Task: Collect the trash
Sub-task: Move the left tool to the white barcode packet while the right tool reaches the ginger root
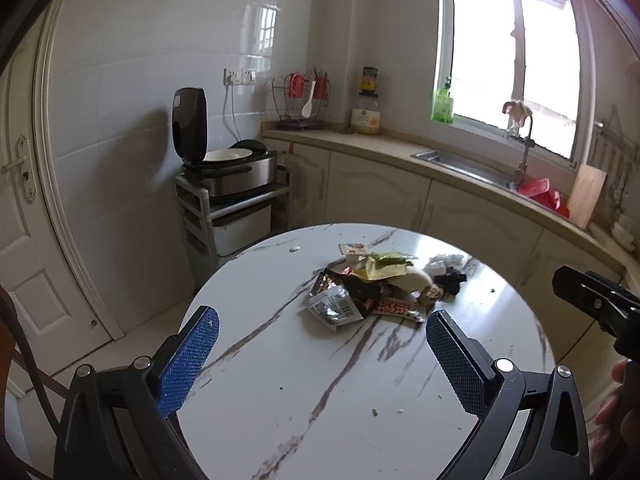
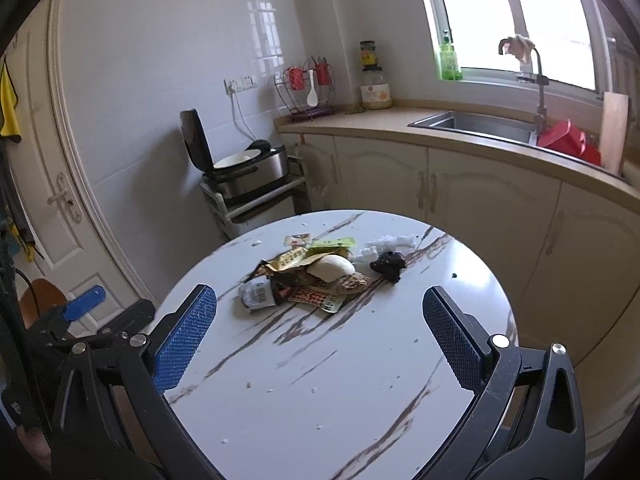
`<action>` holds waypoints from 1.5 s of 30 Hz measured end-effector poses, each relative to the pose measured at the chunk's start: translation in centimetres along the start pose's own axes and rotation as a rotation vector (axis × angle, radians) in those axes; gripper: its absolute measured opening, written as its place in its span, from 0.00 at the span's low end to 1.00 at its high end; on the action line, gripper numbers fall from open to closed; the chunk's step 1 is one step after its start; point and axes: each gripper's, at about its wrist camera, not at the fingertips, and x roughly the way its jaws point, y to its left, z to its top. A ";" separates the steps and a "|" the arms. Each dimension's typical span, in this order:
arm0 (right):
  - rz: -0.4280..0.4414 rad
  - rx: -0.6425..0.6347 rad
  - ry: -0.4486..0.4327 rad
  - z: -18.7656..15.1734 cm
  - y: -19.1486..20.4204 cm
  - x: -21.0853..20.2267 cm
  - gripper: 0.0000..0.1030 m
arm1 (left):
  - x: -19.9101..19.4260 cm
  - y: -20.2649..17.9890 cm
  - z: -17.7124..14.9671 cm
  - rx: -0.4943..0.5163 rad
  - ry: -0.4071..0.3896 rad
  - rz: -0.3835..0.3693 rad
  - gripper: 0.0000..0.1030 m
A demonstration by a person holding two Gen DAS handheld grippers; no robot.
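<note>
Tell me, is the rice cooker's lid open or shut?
Open. The rice cooker has its lid standing upright, with the pale inner pot exposed.

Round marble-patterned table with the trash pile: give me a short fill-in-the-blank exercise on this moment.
1. The pile of crumpled wrappers lies on a table whose top is ____ in shape.
2. Both the left tool and the right tool have their jaws ____.
3. The lid of the silver rice cooker stands ____.
4. The crumpled black scrap lies to the ____ of the pile.

Missing words: round; open; open; right
</note>
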 end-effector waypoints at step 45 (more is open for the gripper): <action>-0.058 0.019 0.369 -1.8 -4.3 23.6 0.40 | 30.3 2.8 3.7 -0.009 0.322 -0.032 0.29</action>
